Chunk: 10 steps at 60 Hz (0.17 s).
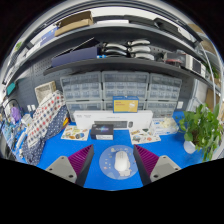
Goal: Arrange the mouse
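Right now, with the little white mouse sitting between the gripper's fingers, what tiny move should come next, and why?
Probably close the fingers gently on the white computer mouse. It rests on a round light-blue mat on the blue table, between the two purple pads of the open gripper, with a gap at either side. Nothing is gripped yet, so it likely cannot be arranged until the fingers press on it.
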### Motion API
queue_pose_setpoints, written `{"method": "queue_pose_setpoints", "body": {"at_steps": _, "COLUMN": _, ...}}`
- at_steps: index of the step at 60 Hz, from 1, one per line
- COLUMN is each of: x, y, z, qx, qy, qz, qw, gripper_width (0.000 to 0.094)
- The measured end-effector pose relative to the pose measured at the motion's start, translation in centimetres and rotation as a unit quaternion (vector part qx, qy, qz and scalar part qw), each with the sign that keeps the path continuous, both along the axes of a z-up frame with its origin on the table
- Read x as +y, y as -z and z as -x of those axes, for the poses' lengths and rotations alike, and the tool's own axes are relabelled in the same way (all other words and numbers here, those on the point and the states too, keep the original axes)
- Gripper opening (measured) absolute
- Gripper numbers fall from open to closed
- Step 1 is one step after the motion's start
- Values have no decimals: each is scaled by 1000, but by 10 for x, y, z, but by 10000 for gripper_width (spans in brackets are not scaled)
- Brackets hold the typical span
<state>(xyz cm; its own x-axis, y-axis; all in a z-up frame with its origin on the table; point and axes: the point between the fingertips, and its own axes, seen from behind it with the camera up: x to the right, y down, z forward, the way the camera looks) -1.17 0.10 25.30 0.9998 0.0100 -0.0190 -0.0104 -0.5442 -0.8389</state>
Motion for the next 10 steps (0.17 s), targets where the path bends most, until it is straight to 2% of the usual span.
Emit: {"method": "queue_pose_setpoints", "body": {"at_steps": 10, "x": -6, "y": 2, "z": 0, "qx": 1, "qy": -1, "qz": 2, "qw": 1000, "gripper_width": 806}}
